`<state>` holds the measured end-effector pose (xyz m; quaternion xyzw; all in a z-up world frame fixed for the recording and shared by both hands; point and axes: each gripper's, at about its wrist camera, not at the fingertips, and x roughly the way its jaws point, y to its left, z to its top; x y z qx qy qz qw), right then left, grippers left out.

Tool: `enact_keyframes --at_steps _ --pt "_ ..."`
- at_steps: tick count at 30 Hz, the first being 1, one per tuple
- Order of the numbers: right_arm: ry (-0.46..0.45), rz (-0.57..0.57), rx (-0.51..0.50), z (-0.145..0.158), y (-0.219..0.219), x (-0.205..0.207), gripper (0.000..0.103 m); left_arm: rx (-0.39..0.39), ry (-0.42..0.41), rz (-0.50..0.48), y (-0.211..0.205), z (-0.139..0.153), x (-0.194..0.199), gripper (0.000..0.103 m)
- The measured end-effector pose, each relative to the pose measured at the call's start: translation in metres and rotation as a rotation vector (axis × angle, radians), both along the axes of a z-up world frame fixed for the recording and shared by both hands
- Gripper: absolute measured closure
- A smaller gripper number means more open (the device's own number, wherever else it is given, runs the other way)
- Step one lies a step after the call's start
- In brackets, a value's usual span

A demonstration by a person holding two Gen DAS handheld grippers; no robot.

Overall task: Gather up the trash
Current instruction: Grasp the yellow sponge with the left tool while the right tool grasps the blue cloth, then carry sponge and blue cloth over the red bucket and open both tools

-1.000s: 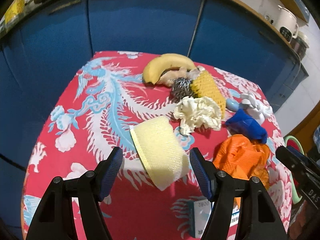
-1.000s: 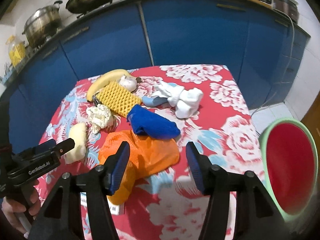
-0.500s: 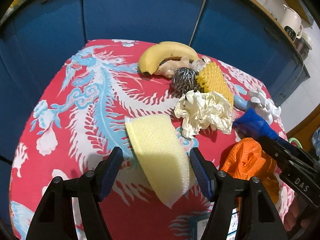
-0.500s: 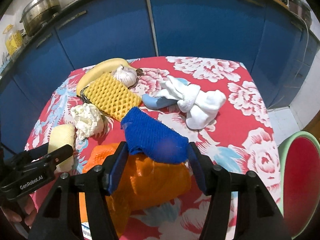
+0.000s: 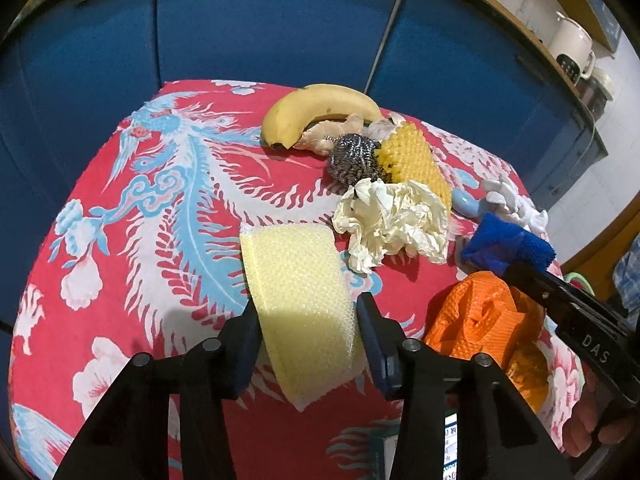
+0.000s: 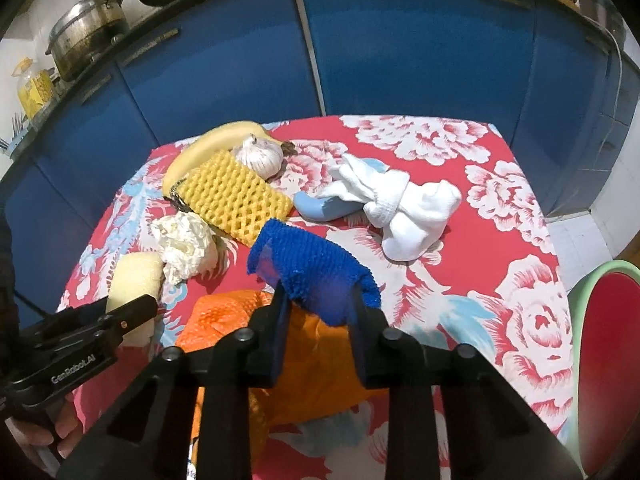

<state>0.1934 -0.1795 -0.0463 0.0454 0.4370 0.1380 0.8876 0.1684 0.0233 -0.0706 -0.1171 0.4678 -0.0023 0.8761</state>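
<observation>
Two hand-held grippers work a cluttered red floral tablecloth [image 5: 132, 280] set before blue cabinet doors [image 6: 240, 60]. The left gripper [image 5: 306, 340] pinches a pale yellow sponge [image 5: 300, 292], its jaws pressed against both long sides, the sponge tilted with its far end toward 12 o'clock. The right gripper [image 6: 318, 312] clamps a blue mesh net [image 6: 308, 264], held above an orange mesh bag [image 6: 240, 320] that lies crumpled at the table's near edge.

At 1 o'clock from the sponge sits a crumpled white tissue [image 5: 392, 220], just beside a steel scourer [image 5: 354, 158] and a yellow foam net [image 5: 416, 160]. A banana [image 5: 312, 110] lies at the far edge, at 12 o'clock. White socks [image 6: 404, 208] rest at 1 o'clock from the right gripper, near a garlic bulb [image 6: 260, 154].

The left half of the cloth lies open out to its rim. A green-rimmed red bin [image 6: 608, 360] stands off the table's right edge, at 3 o'clock.
</observation>
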Motion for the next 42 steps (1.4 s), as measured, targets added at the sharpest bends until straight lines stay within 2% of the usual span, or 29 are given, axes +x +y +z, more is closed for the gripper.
enact_keyframes --at_steps 13,22,34,42 --pt "-0.084 -0.036 0.051 0.035 -0.018 -0.031 0.078 -0.006 -0.089 -0.059 -0.016 0.038 -0.025 0.058" --pt "-0.126 -0.09 0.046 0.061 -0.053 -0.064 0.078 -0.012 -0.145 -0.131 -0.039 0.066 -0.041 0.058" --pt "-0.172 -0.211 0.026 0.089 -0.113 -0.108 0.078 0.007 -0.218 -0.265 -0.093 0.101 -0.058 0.058" --pt "-0.178 -0.312 0.014 0.093 -0.16 -0.13 0.078 0.029 -0.255 -0.376 -0.144 0.115 -0.063 0.058"
